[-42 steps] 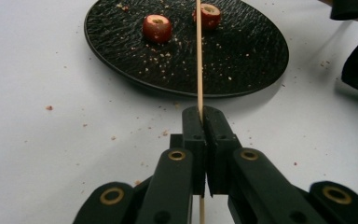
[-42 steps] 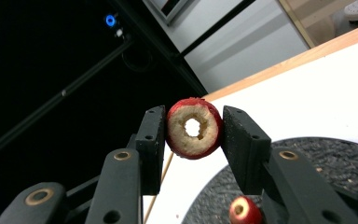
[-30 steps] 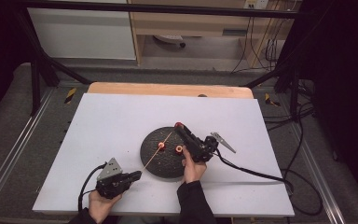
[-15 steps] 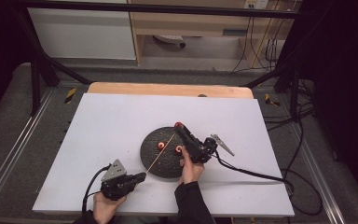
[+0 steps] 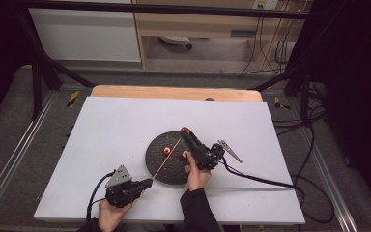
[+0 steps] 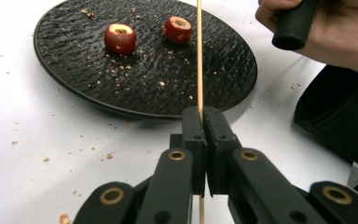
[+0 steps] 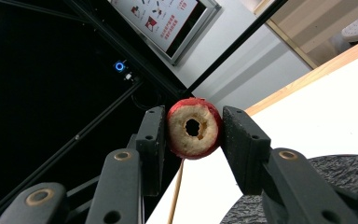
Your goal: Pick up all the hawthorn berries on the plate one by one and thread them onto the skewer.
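High view, middle of the frame: the cored fruit (image 5: 184, 130) pinched in the right gripper (image 5: 185, 131) now sits at the far tip of the wooden skewer (image 5: 166, 157), where a second ago stick and fruit looked slightly apart, so I judge the threading has just begun. The left gripper (image 5: 146, 183), lower left of centre, has its jaws pressed together on the skewer's near end and has drawn a little nearer the plate (image 5: 157, 166). Two more fruits (image 5: 167, 151) wait on that dark plate. Around it lies the white counter (image 5: 111, 130), speckled with crumbs; beyond it are a wooden edge, black frame bars and cables (image 5: 314, 145).
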A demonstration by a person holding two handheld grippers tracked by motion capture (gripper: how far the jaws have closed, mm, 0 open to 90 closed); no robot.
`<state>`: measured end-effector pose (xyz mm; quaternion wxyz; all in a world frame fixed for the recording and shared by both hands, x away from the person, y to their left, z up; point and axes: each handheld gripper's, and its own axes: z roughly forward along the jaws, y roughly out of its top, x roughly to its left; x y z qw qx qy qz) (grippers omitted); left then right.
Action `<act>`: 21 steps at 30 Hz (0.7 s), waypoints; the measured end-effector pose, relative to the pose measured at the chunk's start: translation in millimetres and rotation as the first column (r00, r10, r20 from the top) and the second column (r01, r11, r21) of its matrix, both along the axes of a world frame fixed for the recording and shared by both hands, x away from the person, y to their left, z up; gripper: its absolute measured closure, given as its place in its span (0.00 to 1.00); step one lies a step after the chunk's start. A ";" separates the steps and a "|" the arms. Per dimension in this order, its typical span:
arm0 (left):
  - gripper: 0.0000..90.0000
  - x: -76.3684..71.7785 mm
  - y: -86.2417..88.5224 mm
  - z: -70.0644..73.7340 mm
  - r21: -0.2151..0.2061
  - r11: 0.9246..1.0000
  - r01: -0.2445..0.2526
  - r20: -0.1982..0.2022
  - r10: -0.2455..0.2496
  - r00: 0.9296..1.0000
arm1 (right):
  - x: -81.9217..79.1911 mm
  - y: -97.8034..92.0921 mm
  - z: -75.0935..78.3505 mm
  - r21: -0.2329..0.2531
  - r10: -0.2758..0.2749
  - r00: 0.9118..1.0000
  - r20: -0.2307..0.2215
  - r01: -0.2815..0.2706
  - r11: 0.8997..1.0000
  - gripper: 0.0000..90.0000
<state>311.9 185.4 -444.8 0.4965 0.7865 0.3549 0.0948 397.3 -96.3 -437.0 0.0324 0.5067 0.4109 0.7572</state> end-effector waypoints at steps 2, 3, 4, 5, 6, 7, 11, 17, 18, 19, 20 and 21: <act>0.97 -0.5 -2.3 -0.1 0.002 1.000 0.000 -0.001 0.000 1.000 | 0.0 -0.1 0.3 0.002 -0.006 1.000 0.003 0.006 1.000 0.68; 0.97 -1.0 -3.5 -0.1 0.000 1.000 -0.003 -0.002 0.003 1.000 | -0.2 -0.2 0.5 0.003 -0.007 1.000 0.005 0.007 1.000 0.68; 0.97 -1.3 -4.6 -0.2 -0.003 1.000 -0.005 -0.005 0.005 1.000 | -0.2 -0.2 0.5 0.003 -0.007 1.000 0.005 0.007 1.000 0.68; 0.97 -1.6 -5.5 -0.2 -0.007 1.000 -0.006 -0.007 0.006 1.000 | -0.3 -0.3 0.7 0.004 -0.007 1.000 0.007 0.007 1.000 0.68; 0.97 -2.1 -6.2 -0.1 -0.008 1.000 -0.007 -0.005 0.007 1.000 | -0.5 -0.5 1.2 0.008 -0.008 1.000 0.010 0.008 1.000 0.68; 0.97 -2.6 -6.6 0.1 -0.009 1.000 -0.010 -0.003 0.010 1.000 | -0.5 -0.5 1.2 0.008 -0.008 1.000 0.010 0.008 1.000 0.68; 0.97 -2.9 -6.1 0.6 -0.017 1.000 -0.013 -0.001 0.013 1.000 | -0.2 -1.2 2.1 0.010 -0.007 1.000 0.014 0.007 1.000 0.68; 0.97 -3.4 -5.2 0.7 -0.021 1.000 -0.012 0.004 0.012 1.000 | 0.1 -1.2 2.0 0.007 -0.008 1.000 0.012 0.008 1.000 0.68; 0.97 -3.4 -5.2 0.7 -0.021 1.000 -0.012 0.004 0.012 1.000 | -0.1 -1.3 2.0 0.007 -0.010 1.000 0.013 0.010 1.000 0.68; 0.97 -3.6 -5.2 0.8 -0.023 1.000 -0.012 0.005 0.012 1.000 | 0.0 -1.2 2.0 0.008 -0.008 1.000 0.013 0.008 1.000 0.68; 0.97 -3.8 -5.1 1.0 -0.025 1.000 -0.011 0.008 0.011 1.000 | 0.0 -1.2 2.0 0.008 -0.008 1.000 0.013 0.008 1.000 0.68; 0.97 -3.7 -5.2 1.1 -0.023 1.000 -0.011 0.007 0.011 1.000 | 0.1 -1.0 1.8 0.009 -0.007 1.000 0.011 0.007 1.000 0.68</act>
